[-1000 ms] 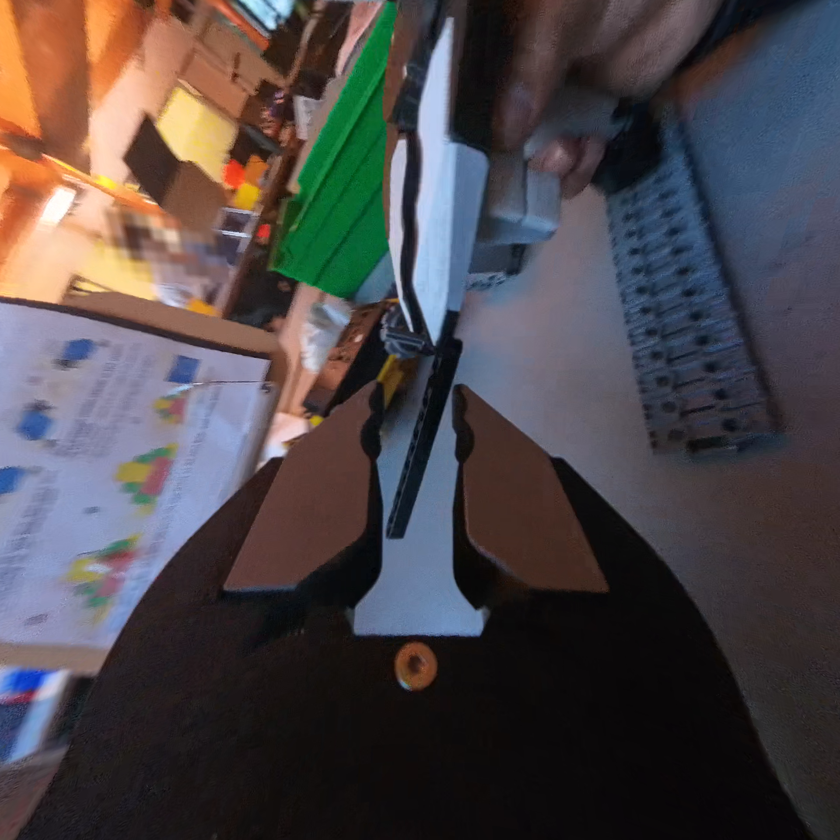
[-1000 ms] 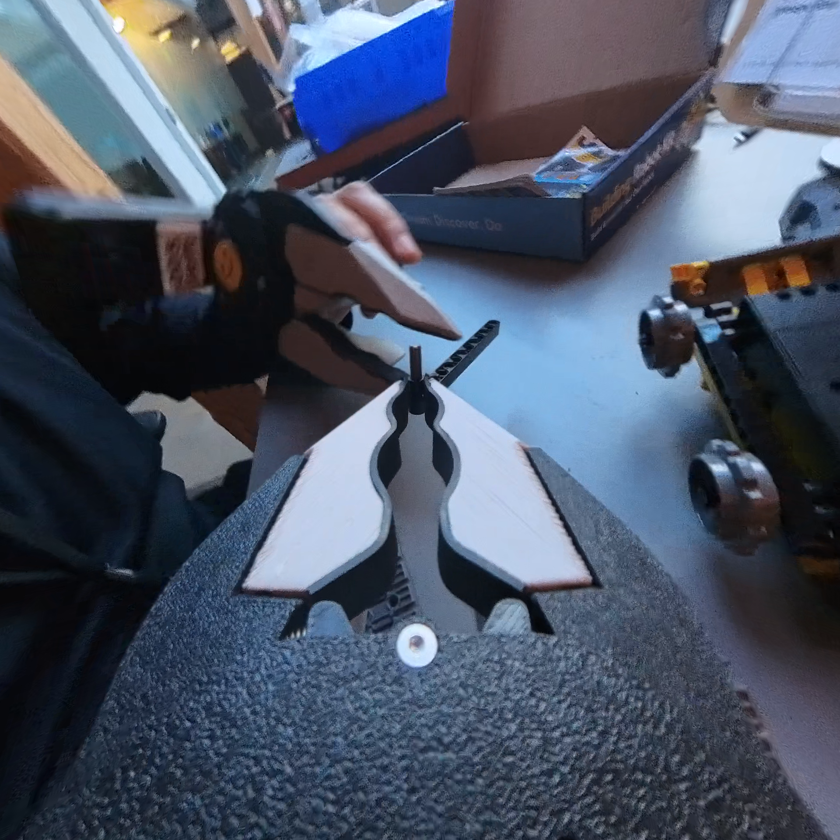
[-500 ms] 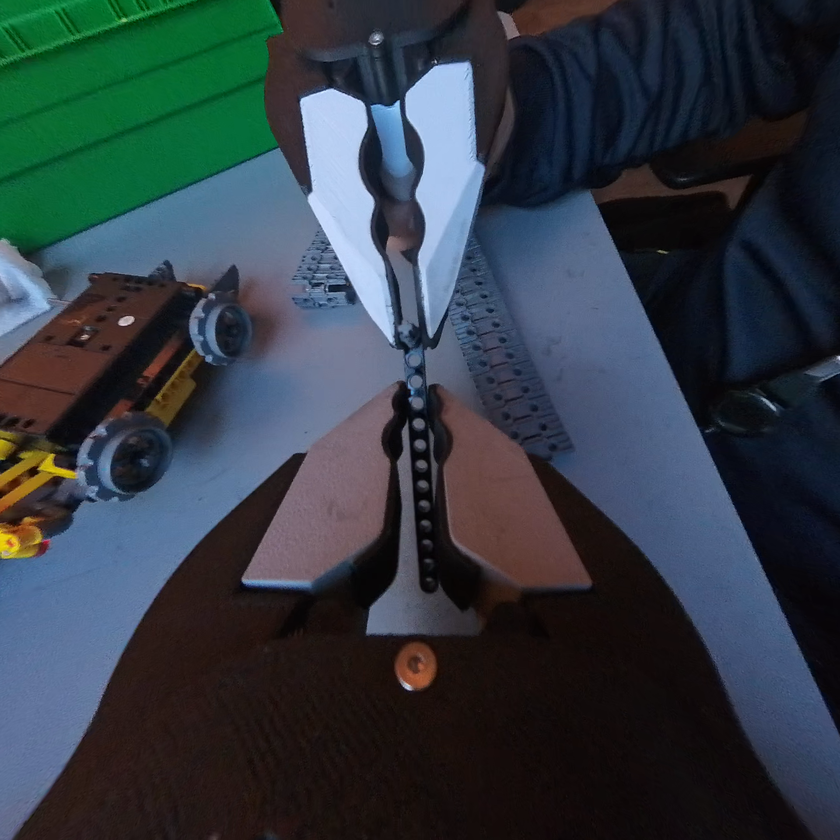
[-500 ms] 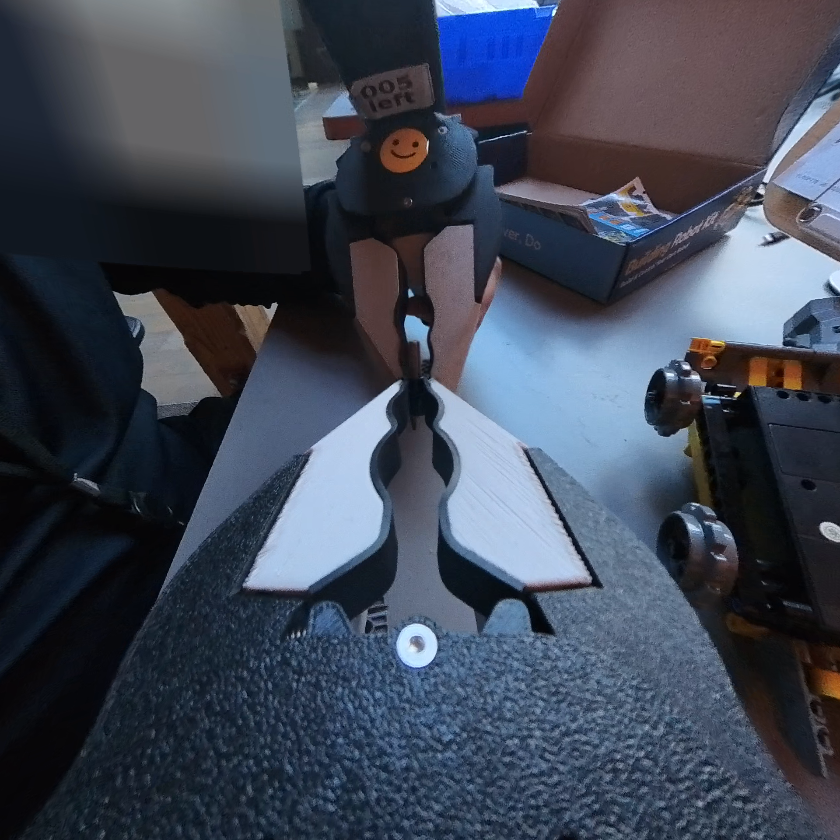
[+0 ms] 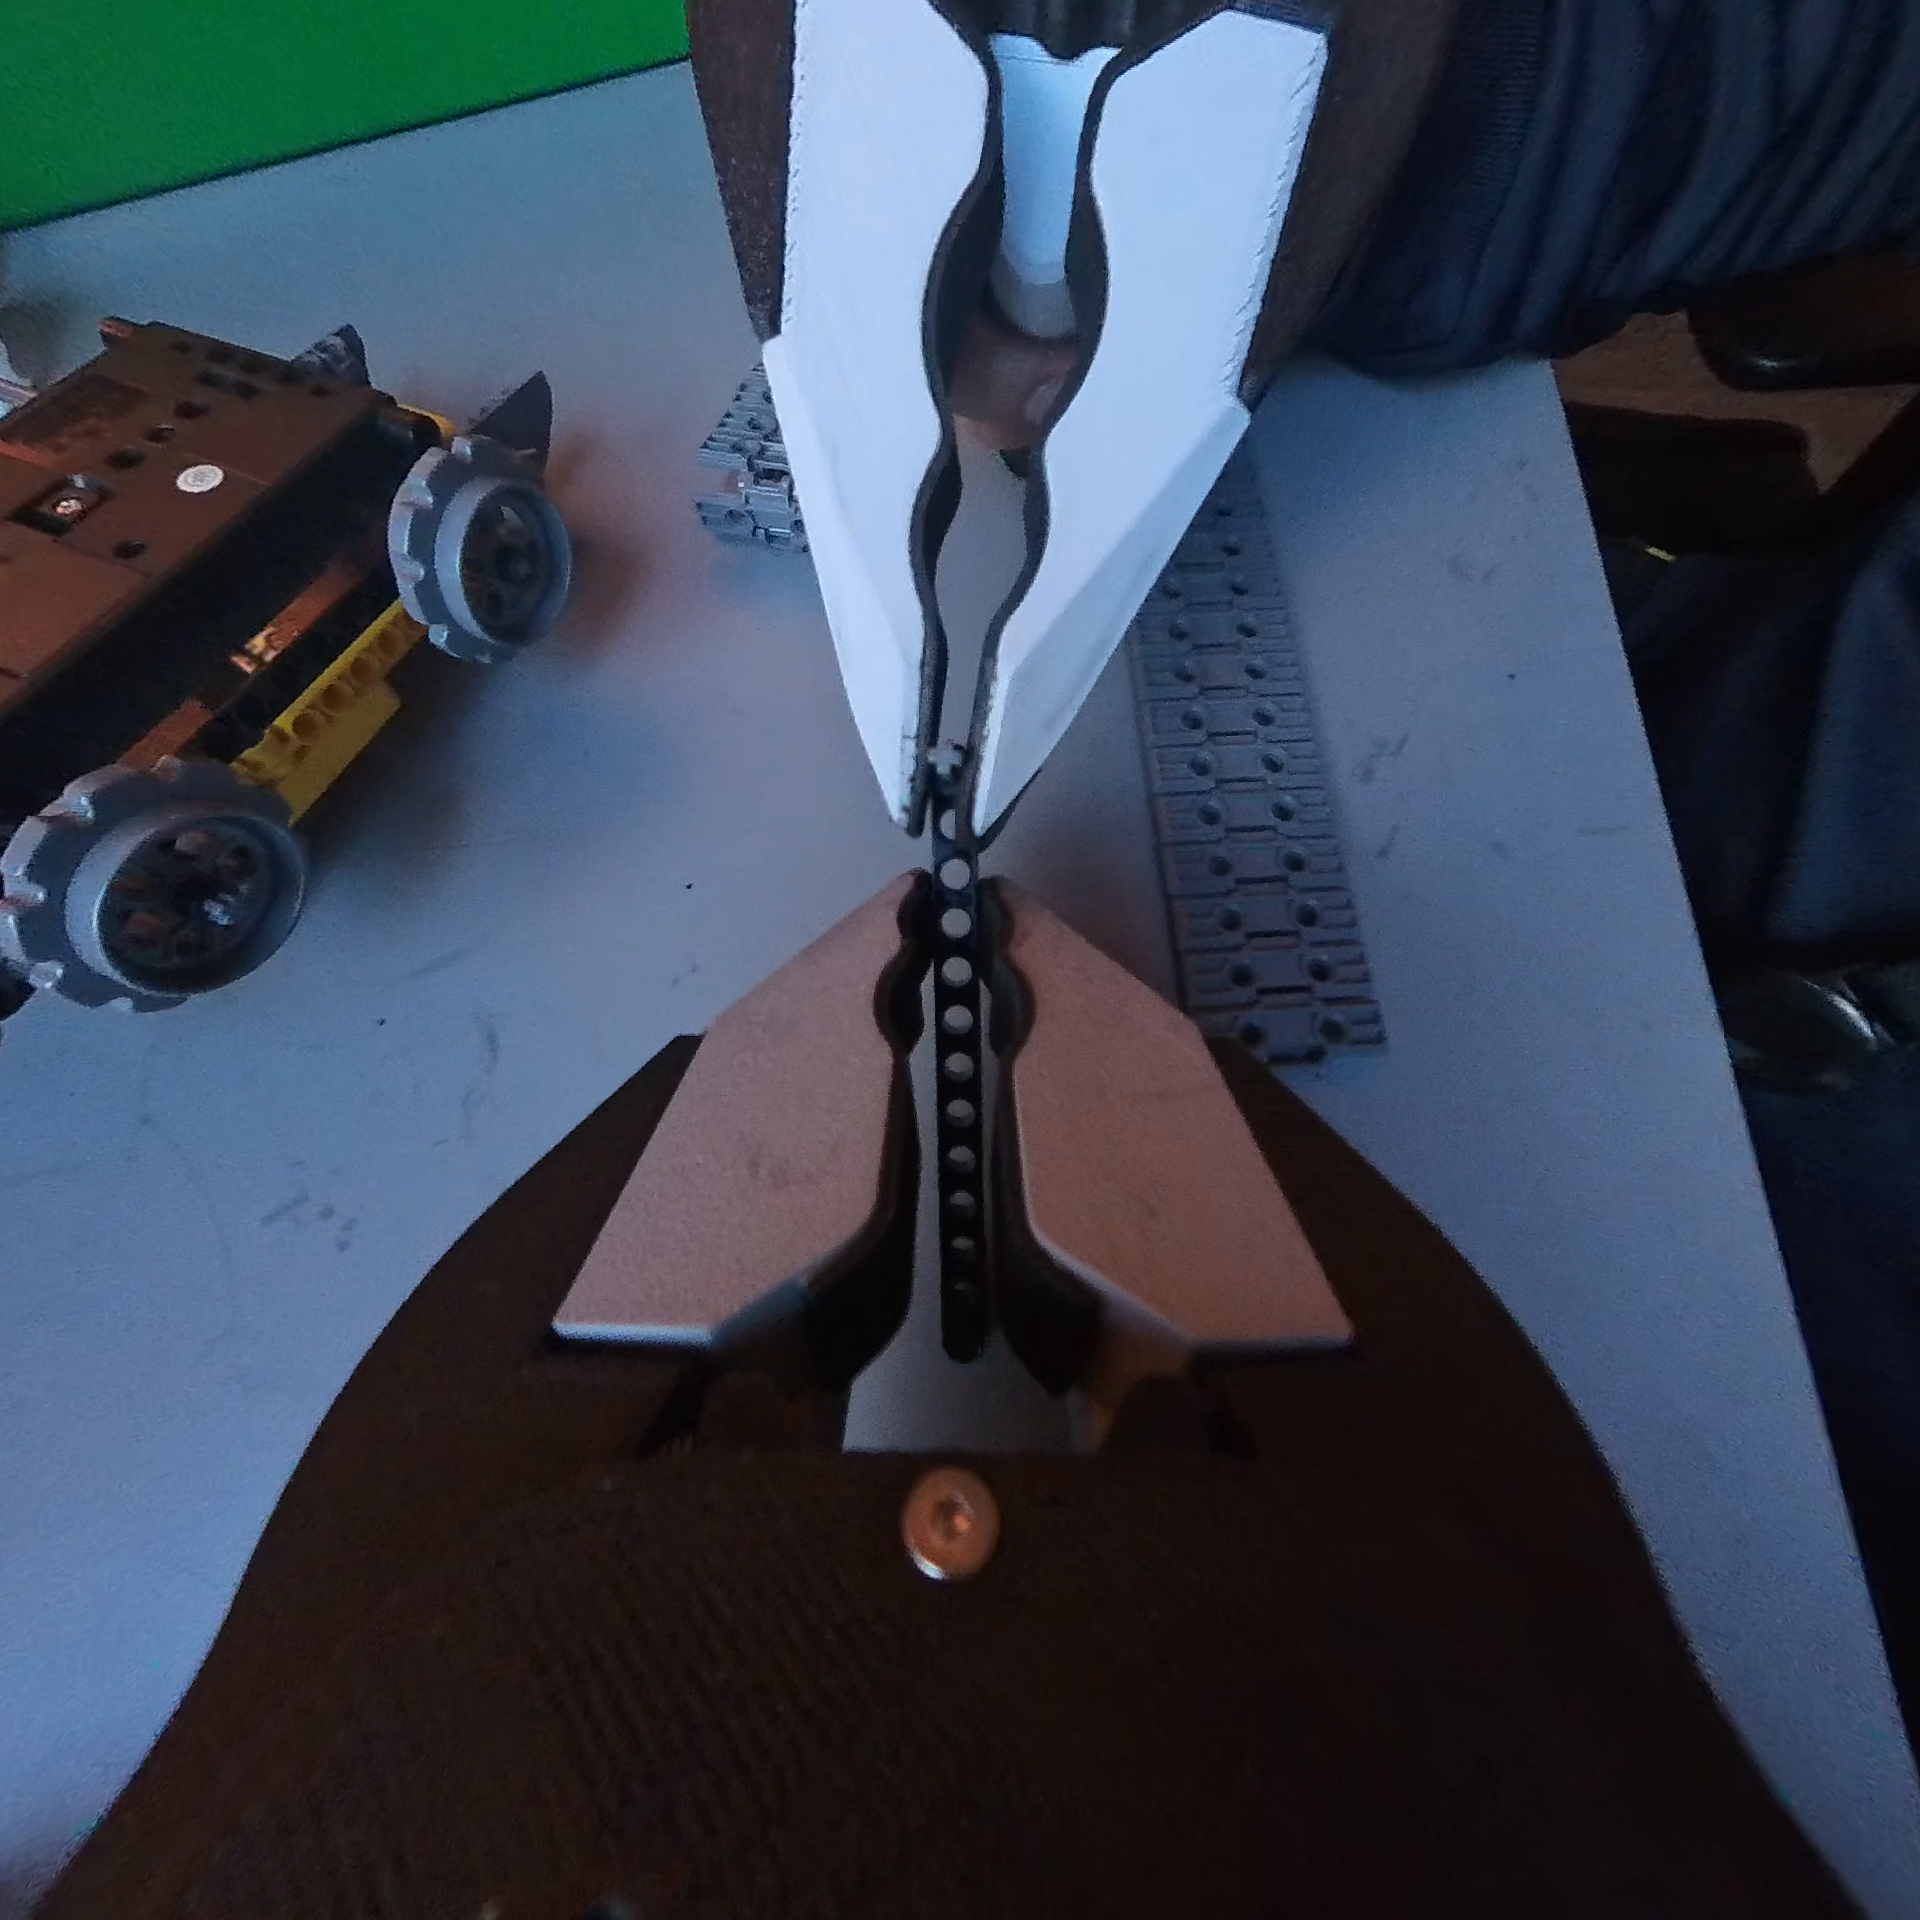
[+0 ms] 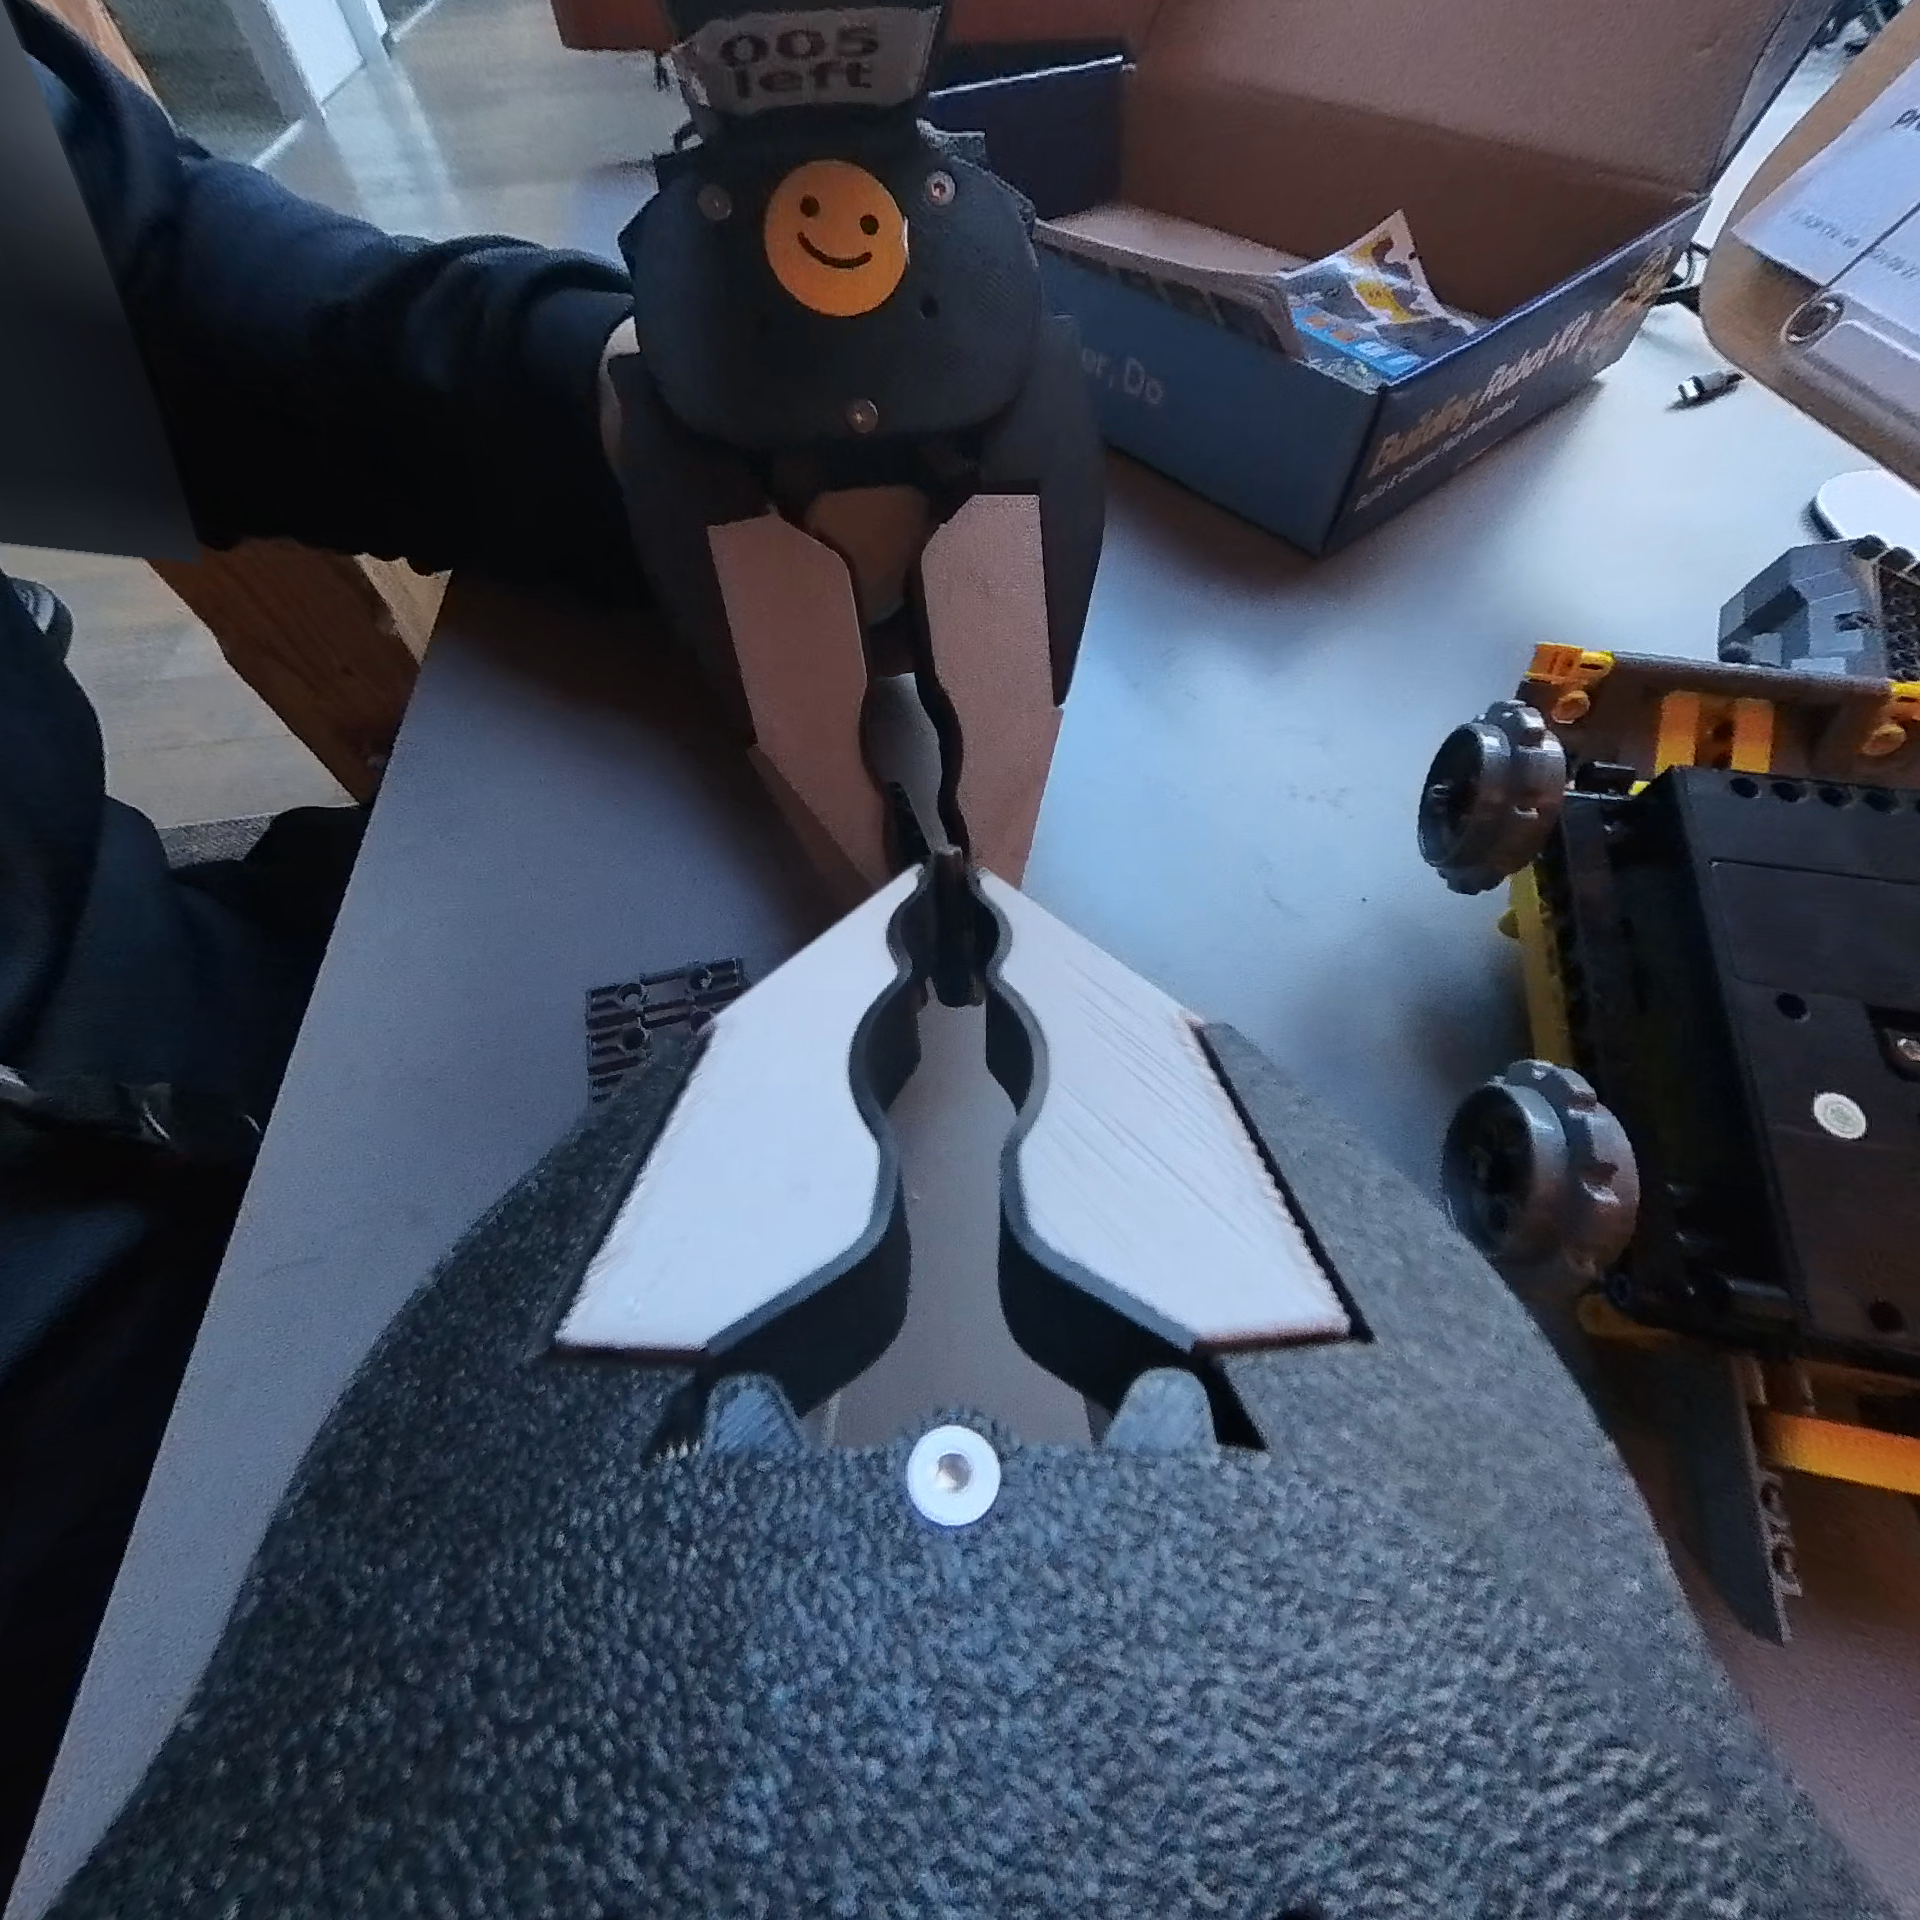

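In the left wrist view my left gripper (image 5: 956, 883) is shut on a long black beam with a row of holes (image 5: 958, 1091). The beam lies lengthwise between the fingers and its far end sticks out past the tips. My right gripper (image 5: 948, 810), with white fingers, comes from the top and faces it tip to tip. It is shut on a short dark axle (image 5: 943, 758), whose cross-shaped end sits at the beam's far end. In the right wrist view my right gripper (image 6: 951, 878) pinches the axle (image 6: 951, 951) upright at its tips. The left gripper (image 6: 925, 831) stands just beyond.
A black and yellow model vehicle with grey toothed wheels (image 5: 208, 623) stands on the grey table (image 5: 520, 1039); it also shows in the right wrist view (image 6: 1714, 1039). A grey track strip (image 5: 1247, 831) lies beside the grippers. An open blue cardboard box (image 6: 1455, 364) stands behind. A person's dark sleeve (image 6: 312, 364) is close.
My left gripper's fingers closed on the black beam, and it swung round to face the right gripper. The two grippers have since moved closer, bringing the axle's end to the beam's far end.
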A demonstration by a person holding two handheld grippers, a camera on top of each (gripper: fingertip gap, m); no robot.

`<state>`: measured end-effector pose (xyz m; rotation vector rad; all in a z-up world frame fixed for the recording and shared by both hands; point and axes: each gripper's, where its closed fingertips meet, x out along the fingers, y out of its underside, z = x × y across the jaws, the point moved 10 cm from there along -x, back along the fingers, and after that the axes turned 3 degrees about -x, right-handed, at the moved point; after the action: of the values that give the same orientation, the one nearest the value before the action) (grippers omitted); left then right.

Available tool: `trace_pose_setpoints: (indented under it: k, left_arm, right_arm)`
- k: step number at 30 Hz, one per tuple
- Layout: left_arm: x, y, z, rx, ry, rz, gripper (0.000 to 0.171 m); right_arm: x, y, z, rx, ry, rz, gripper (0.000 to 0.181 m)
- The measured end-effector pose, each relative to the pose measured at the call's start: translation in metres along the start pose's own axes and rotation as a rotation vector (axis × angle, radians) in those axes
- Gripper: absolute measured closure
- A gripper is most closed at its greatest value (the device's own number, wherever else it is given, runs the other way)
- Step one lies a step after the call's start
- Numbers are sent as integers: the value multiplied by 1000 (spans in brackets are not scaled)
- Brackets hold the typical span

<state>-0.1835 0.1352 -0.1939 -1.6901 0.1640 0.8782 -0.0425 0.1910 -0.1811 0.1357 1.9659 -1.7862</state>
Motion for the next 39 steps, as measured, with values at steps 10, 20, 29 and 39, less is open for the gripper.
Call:
trace_pose_setpoints:
  k: [10,20,29,39]
  left_arm:
    - [-3,3,4,24,-73,-9,166]
    - [-8,-1,2,32,-81,-61,166]
    - [-7,-2,2,14,-76,-80,166]
    - [-6,-3,2,-2,-64,-100,166]
  right_arm:
    - [-4,1,-2,-11,28,0,174]
    - [-1,3,-3,-34,65,39,168]
    - [-2,-2,0,-75,94,-22,171]
    - [1,-4,3,-126,139,-6,178]
